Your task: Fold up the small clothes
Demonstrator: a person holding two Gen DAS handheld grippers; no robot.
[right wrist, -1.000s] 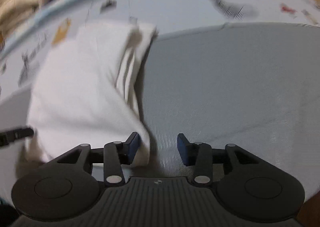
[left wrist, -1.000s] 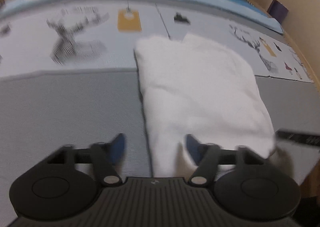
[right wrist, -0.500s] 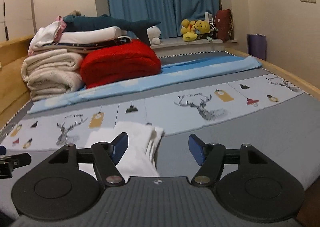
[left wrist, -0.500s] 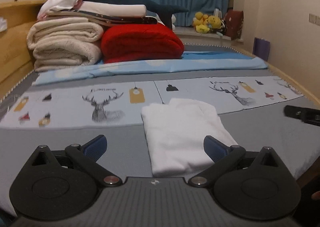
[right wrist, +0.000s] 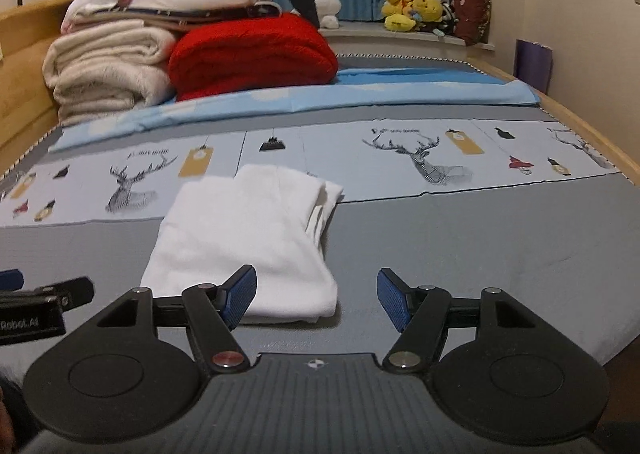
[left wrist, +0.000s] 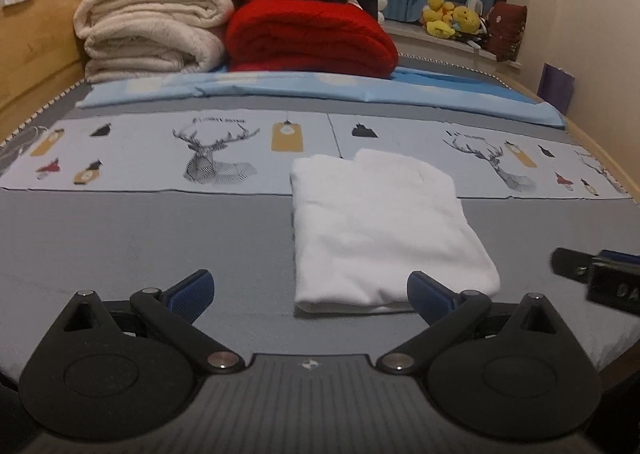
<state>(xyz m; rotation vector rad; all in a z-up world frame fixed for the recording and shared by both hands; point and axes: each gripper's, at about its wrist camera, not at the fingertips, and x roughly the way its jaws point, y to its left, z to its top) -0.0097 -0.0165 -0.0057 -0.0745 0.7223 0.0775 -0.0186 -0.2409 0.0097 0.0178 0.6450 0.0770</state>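
The folded white garment (left wrist: 384, 230) is soft, matt cotton-like cloth. The bed sheet (left wrist: 140, 238) beneath it is smooth grey fabric with a printed panel. The red blanket (left wrist: 308, 40) looks plush, the cream blanket (left wrist: 152, 34) fleecy. The left gripper (left wrist: 310, 288) is matt black plastic with ribbed blue pads (left wrist: 192, 290) and shiny metal rivets. The bed frame (left wrist: 36, 38) is varnished wood.

Dim warm indoor light, no glare. Both fisheye views sharp, no motion blur. Heavy barrel distortion, dark vignette at corners. Soft shadow under the white folded cloth (left wrist: 380, 230) near edge.
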